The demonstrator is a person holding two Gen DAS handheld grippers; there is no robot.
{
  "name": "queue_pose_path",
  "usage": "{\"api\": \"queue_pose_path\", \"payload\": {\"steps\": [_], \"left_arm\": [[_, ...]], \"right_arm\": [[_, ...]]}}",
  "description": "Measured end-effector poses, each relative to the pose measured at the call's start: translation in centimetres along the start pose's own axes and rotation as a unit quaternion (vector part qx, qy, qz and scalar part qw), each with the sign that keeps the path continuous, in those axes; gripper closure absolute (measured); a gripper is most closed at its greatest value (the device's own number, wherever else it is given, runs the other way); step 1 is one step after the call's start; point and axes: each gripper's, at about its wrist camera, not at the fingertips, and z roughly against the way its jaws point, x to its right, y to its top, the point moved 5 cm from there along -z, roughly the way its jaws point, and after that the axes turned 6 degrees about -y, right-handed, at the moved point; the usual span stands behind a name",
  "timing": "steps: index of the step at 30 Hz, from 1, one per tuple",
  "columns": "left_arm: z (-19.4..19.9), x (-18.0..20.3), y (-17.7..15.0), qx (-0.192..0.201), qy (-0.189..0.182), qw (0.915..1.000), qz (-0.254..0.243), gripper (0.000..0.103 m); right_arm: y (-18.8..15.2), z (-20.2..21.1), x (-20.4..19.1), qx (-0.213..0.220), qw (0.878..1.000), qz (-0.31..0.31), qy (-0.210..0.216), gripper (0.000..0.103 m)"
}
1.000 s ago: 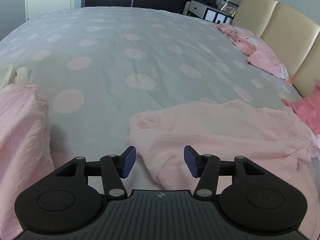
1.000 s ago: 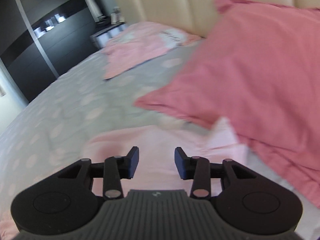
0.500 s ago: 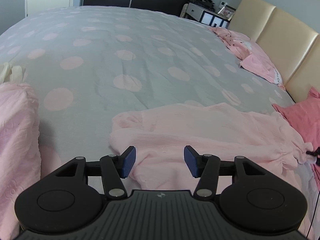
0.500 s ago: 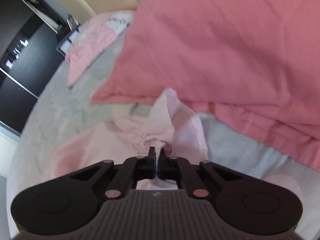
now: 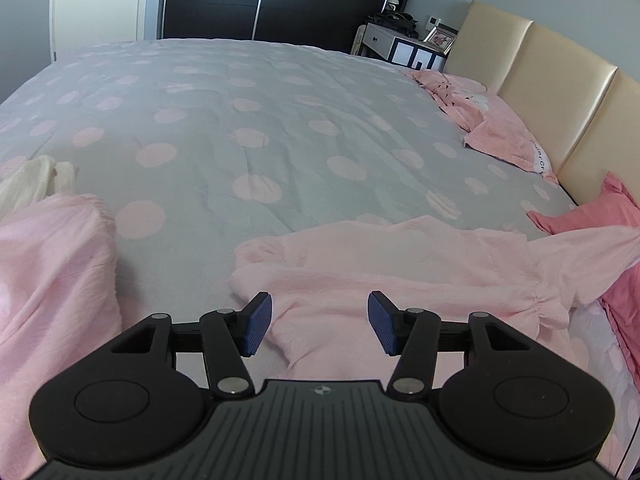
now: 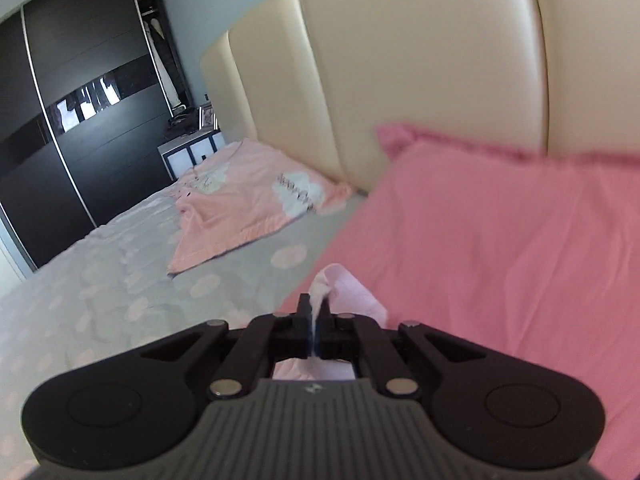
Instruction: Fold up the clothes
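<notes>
Two tools sit nearest to us, one in each hand. Our left tool [image 5: 316, 322] hangs with its blue pads [image 5: 258, 322] spread apart and nothing between them; it hovers just above the near edge of the pale pink garment [image 5: 384, 276], which lies crumpled on the bed [image 5: 240, 128]. Our right tool [image 6: 316, 320] has its fingers pressed together, pinching a thin fold of that same pale pink garment [image 6: 340, 284]; the cloth rises out of the tips and spills down beneath them. In the left wrist view we see one end of the garment pulled up and away toward the right edge of the picture, clear of the bedspread, while the rest stays flat on the bed.

At our left a second pale pink cloth [image 5: 52, 280] lies heaped, with a cream piece of fabric [image 5: 36, 180] just behind it. Beside the lifted end of the garment rests a deeper pink pillow [image 6: 500, 248], up against the cream padded headboard [image 6: 400, 60]. Farther along the headboard lies a light pink pillow with white patches [image 6: 248, 200]. The grey bedspread with pink dots stretches beyond.

Past the bed stands a small white nightstand [image 5: 384, 40] with dark things on top that we cannot make out, and a dark wardrobe with sliding doors [image 5: 256, 0] fills the far wall.
</notes>
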Motion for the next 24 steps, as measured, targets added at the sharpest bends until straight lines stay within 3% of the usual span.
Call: {"api": "queue_pose_path", "payload": {"steps": [3,9,16,24], "left_arm": [[1.0,-0.4,-0.1,0.002,0.003,0.9999,0.011,0.052],[1.9,-0.6,-0.2,-0.01,0.003,0.9992,0.038,0.051],[1.3,-0.1,-1.2,-0.047,0.021,0.9986,0.008,0.051],[2.5,-0.9,-2.2,-0.06,0.032,0.9977,-0.007,0.051]], "right_arm": [[2.8,1.3,-1.3,0.004,1.0,0.017,0.02,0.101],[3.8,6.5,-9.1,0.004,0.989,0.08,0.127,0.101],[-0.4,14.5,-21.4,-0.022,0.959,0.155,0.235,0.101],[-8.6,20.8,-34.1,-0.075,0.92,0.203,0.326,0.101]]}}
